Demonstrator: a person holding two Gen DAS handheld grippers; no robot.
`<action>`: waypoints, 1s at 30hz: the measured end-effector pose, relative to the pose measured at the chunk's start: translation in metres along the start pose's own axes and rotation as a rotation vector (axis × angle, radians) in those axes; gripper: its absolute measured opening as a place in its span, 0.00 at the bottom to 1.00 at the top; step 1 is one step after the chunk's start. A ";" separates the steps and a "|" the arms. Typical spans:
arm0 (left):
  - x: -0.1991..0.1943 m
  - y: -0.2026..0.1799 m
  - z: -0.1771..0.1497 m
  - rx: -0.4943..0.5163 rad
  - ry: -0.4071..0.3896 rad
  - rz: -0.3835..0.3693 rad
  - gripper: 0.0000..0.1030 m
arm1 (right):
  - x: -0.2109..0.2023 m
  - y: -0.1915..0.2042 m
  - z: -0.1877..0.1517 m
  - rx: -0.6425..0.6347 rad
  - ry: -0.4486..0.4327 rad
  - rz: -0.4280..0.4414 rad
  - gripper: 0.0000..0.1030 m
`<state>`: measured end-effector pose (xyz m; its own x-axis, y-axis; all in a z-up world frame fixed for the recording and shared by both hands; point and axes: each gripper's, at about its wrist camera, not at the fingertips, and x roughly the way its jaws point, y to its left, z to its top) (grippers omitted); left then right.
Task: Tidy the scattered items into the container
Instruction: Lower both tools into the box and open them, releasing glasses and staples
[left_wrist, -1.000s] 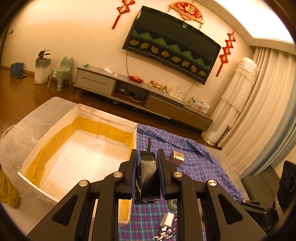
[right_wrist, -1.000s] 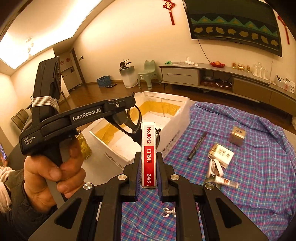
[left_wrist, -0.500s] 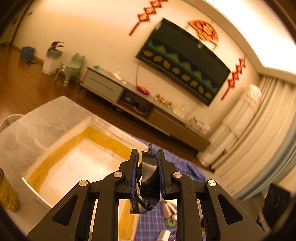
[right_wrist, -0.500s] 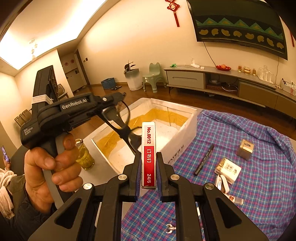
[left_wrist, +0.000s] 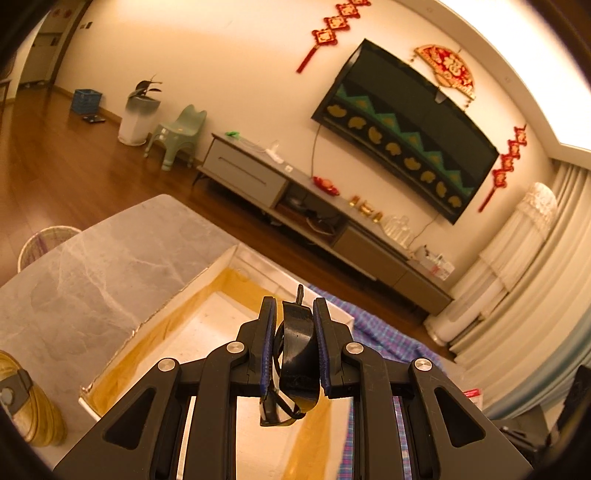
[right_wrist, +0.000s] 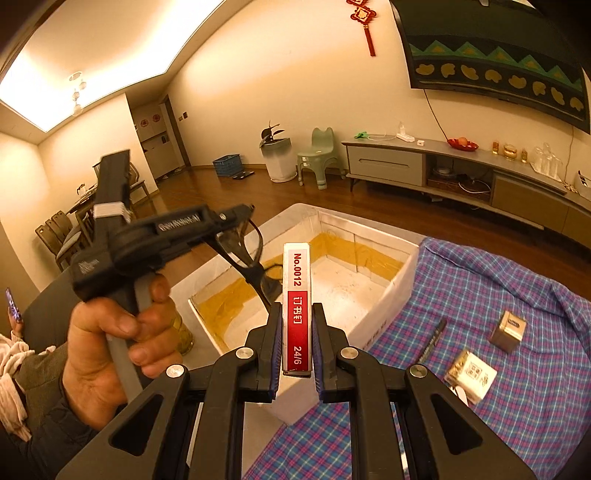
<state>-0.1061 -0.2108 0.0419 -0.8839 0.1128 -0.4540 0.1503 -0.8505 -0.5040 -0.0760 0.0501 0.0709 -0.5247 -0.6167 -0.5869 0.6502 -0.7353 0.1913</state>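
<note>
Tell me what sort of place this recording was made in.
Most likely a home living room: a wall-mounted TV above a long low cabinet, wood floor, curtains, and red knot decorations on the wall.

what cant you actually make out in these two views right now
- Glasses, left wrist view: wedged between the left gripper fingers, only folded black parts show.
- Left gripper, right wrist view: motion blurred, so its print is hard to read.
- Staple box, right wrist view: its lower end is hidden inside the right gripper.
- White box, left wrist view: the near floor is covered by the gripper body.
- Small packet, right wrist view: label too small to read.
</note>
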 end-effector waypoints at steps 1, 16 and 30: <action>0.003 0.000 0.001 0.002 0.001 0.005 0.19 | 0.002 0.000 0.002 -0.002 0.002 0.001 0.15; 0.037 0.003 0.007 0.047 0.032 0.057 0.19 | 0.049 -0.010 0.028 -0.006 0.058 0.006 0.15; 0.062 0.013 0.011 0.011 0.083 0.057 0.19 | 0.085 -0.021 0.044 -0.008 0.102 -0.012 0.15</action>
<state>-0.1636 -0.2205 0.0160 -0.8343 0.1055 -0.5411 0.1944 -0.8622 -0.4678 -0.1583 0.0003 0.0517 -0.4740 -0.5761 -0.6659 0.6489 -0.7397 0.1780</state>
